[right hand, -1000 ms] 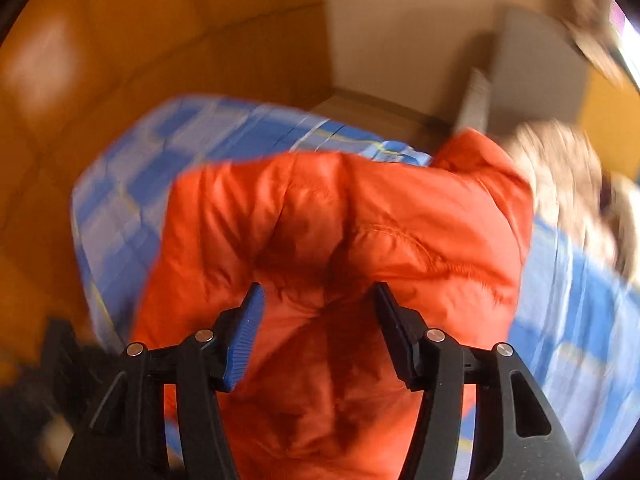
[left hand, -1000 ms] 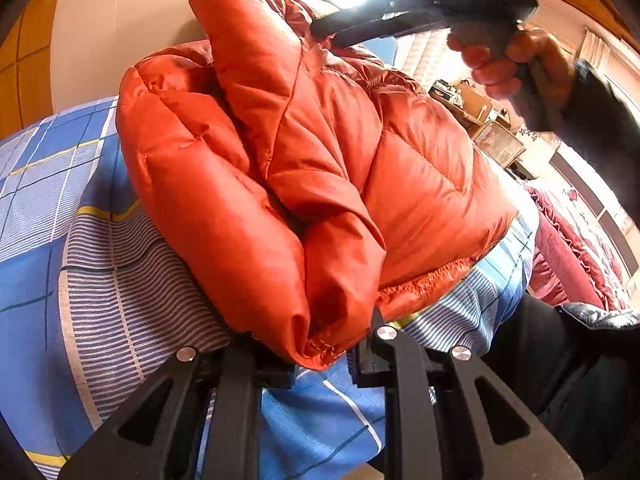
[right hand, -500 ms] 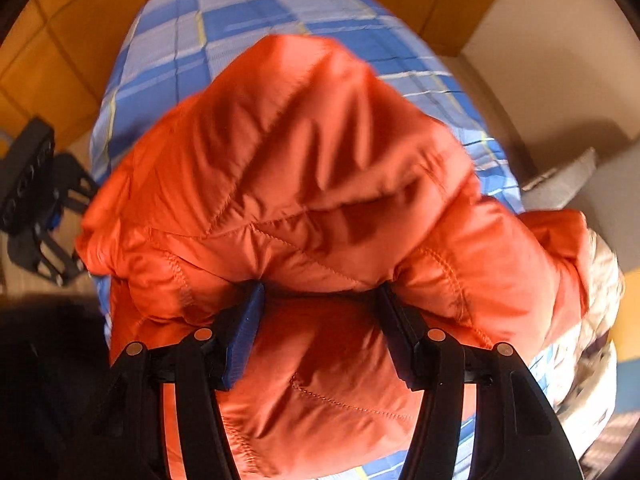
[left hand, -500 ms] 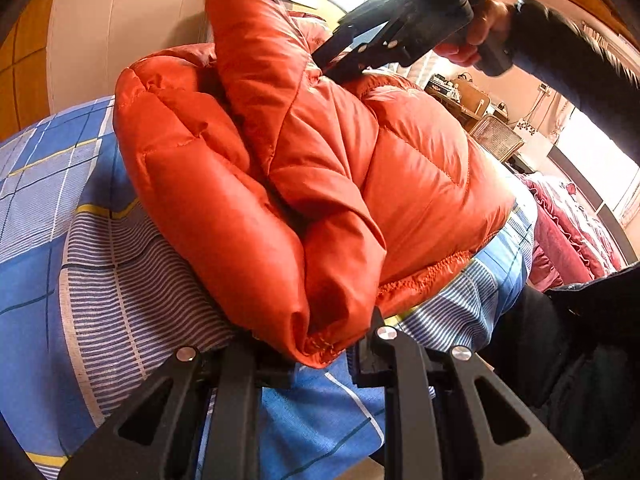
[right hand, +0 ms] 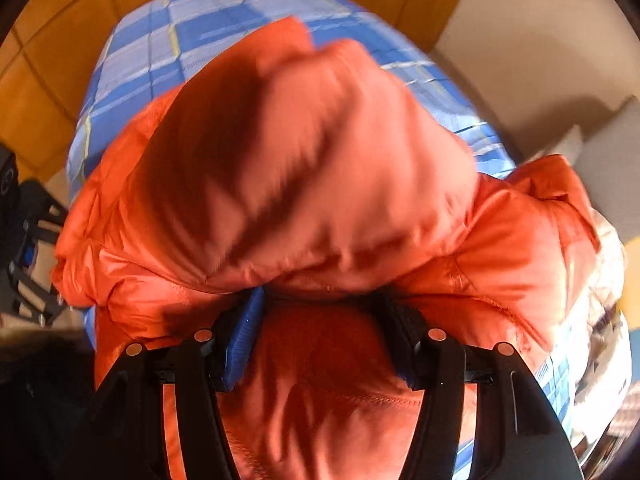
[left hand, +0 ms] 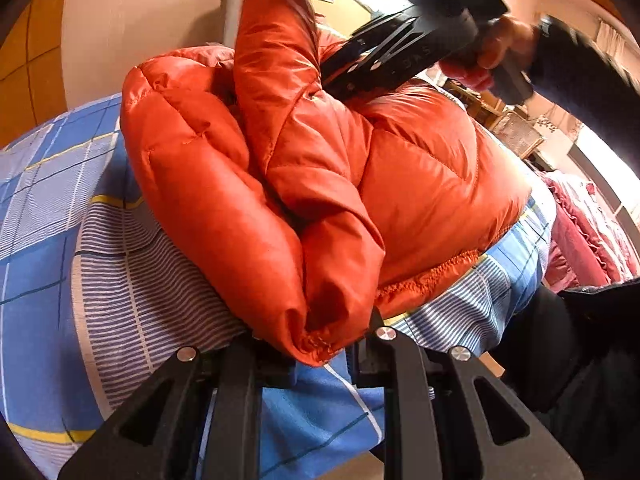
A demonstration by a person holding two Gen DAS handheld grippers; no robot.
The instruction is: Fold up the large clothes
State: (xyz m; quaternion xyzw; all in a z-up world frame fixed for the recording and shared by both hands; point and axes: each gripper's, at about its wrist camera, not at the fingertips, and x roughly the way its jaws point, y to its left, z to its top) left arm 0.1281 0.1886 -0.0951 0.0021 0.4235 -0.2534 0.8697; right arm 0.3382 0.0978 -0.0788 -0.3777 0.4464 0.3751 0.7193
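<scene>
1. While both of my cameras look down at a bed, what fills them is an orange puffer jacket [left hand: 420, 168], bunched into a thick heap on a blue plaid bedsheet [left hand: 52, 208].
2. My left gripper [left hand: 316, 344] sits at the near edge of the heap. Its jaws are nearly closed and pinch a folded, stitched end of the jacket, which bulges out between the two black fingers.
3. From that pinch the quilted fabric rises away from the camera in heavy rolls, and a tall fold of it stands upright at the far side.
4. My right gripper [left hand: 340, 80] reaches into the top of the heap in the left camera's view, held by a hand [left hand: 492, 48] in a dark sleeve [left hand: 584, 80]. Its tips are buried in the fabric there.
5. Seen from the right camera, that gripper's jaws stand about half open around a fat roll of jacket. The blue pad [right hand: 244, 340] on one finger presses against the padding, so I read this as a grip on thick fabric.
6. Part of this view is blurred, and the raised fold hides the fingertips.
7. Beyond the bed I see orange wood panelling [right hand: 36, 92], a pale wall [left hand: 140, 20] and, to the right, red ruffled bedding [left hand: 588, 232].
</scene>
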